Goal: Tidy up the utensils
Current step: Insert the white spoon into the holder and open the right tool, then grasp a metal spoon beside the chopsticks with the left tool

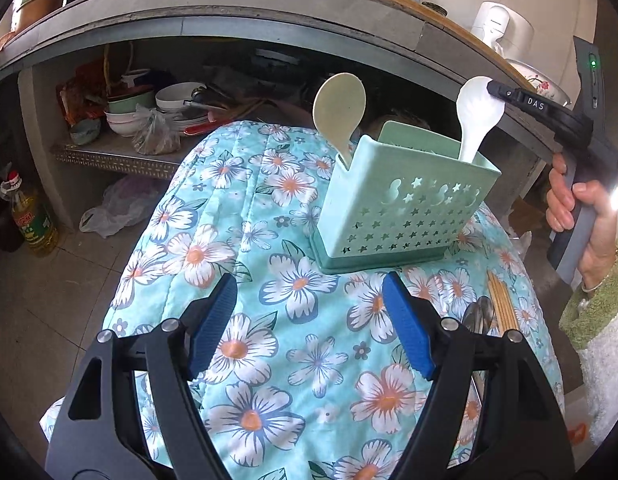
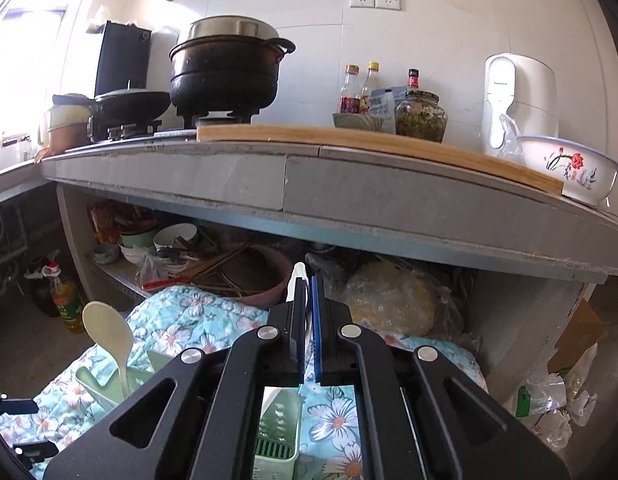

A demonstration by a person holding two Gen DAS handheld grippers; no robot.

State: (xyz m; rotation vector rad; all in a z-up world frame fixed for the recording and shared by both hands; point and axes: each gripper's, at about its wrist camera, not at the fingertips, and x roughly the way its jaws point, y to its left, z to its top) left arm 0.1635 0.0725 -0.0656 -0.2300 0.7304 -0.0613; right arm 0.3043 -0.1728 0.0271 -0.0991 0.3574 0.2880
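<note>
Mint-green utensil holder with star cutouts stands upright on a floral quilted cloth. In its left compartment a cream rice paddle stands handle-down, blade up. On its right side a white spoon stands bowl up, handle down inside the holder; the right gripper is clamped on the bowl's upper edge. Right wrist view: blue pads pressed together on a thin white edge, holder directly below the jaws. A hand grips that tool's handle at right, fingers wrapped, green sleeve cuff below. Left gripper hovers over the cloth, just in front of the holder, fingers spread wide, nothing between them. Wooden chopsticks and a metal spoon lie on the cloth to its right.
</note>
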